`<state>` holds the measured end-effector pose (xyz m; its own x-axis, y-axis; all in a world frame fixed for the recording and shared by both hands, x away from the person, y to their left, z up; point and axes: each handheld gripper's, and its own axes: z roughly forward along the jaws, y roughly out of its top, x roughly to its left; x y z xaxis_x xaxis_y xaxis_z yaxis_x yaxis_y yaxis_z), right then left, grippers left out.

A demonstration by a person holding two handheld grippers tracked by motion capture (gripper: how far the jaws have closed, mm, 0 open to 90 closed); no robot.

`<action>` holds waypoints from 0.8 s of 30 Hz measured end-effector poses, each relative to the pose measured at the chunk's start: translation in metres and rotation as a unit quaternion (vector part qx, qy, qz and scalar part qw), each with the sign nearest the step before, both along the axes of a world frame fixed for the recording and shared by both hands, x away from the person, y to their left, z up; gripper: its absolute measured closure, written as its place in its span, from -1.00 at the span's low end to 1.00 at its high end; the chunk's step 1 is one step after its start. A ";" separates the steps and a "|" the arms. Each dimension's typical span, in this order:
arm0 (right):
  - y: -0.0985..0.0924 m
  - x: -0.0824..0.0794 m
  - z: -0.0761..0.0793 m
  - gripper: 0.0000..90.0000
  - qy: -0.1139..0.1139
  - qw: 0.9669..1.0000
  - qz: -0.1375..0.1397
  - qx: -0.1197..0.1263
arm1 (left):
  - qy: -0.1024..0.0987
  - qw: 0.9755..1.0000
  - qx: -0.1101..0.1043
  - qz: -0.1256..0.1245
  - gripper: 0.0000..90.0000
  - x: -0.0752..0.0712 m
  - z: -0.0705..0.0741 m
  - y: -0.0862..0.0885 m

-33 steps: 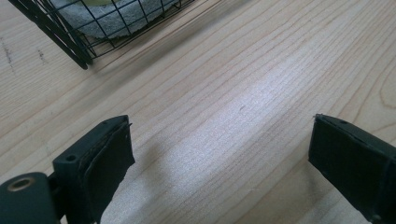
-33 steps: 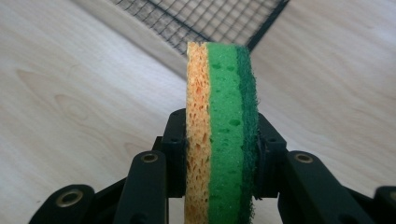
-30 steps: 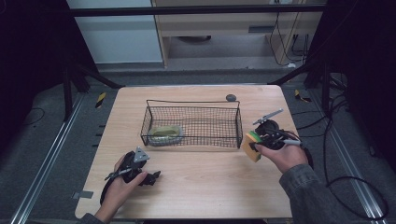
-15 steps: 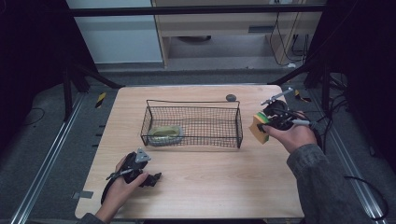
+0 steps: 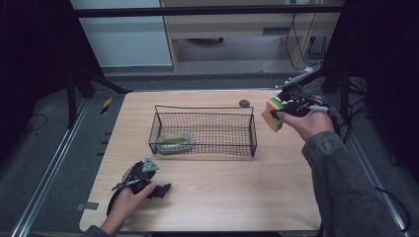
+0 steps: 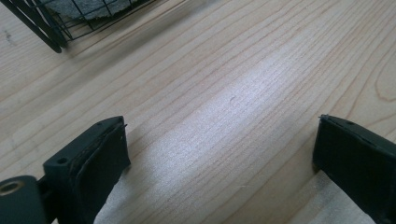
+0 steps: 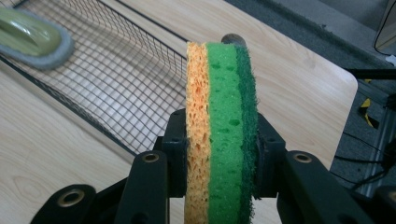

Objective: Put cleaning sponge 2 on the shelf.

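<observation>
A pale wooden worktop (image 5: 217, 192) carries a black wire basket (image 5: 203, 130) holding a green scrubber (image 5: 174, 140). Beside the basket's right end, the right gripper (image 5: 280, 111) clamps an orange-and-green sponge (image 7: 219, 126) in the air. The left gripper (image 5: 157, 189) rests on the worktop, jaws apart.

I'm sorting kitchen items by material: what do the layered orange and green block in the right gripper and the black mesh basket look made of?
The layered orange and green block looks like porous foam sponge with a darker green fibrous scouring layer: open pores, fuzzy edge. The black mesh basket seems thin coated metal wire, a matte grid on a thicker rim.
</observation>
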<state>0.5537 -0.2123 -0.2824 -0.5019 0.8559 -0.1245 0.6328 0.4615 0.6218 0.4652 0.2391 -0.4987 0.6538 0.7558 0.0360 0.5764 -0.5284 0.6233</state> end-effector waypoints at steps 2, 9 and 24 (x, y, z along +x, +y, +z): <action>0.002 0.002 0.003 0.45 -0.004 1.000 0.001 0.006 | 0.000 1.000 -0.002 0.000 -0.96 0.000 0.000 0.000; 0.009 0.007 0.003 0.44 -0.010 1.000 0.003 0.012 | 0.001 1.000 -0.008 -0.002 -1.00 -0.001 -0.002 0.001; 0.032 0.029 -0.011 0.44 -0.026 0.999 0.015 0.016 | -0.004 1.000 -0.012 -0.010 -1.00 0.000 -0.003 0.002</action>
<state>0.5830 -0.1805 -0.2936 -0.5206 0.8448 -0.1233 0.5853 0.4583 0.6689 0.4650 0.2414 -0.5021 0.6684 0.7434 0.0235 0.5604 -0.5242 0.6412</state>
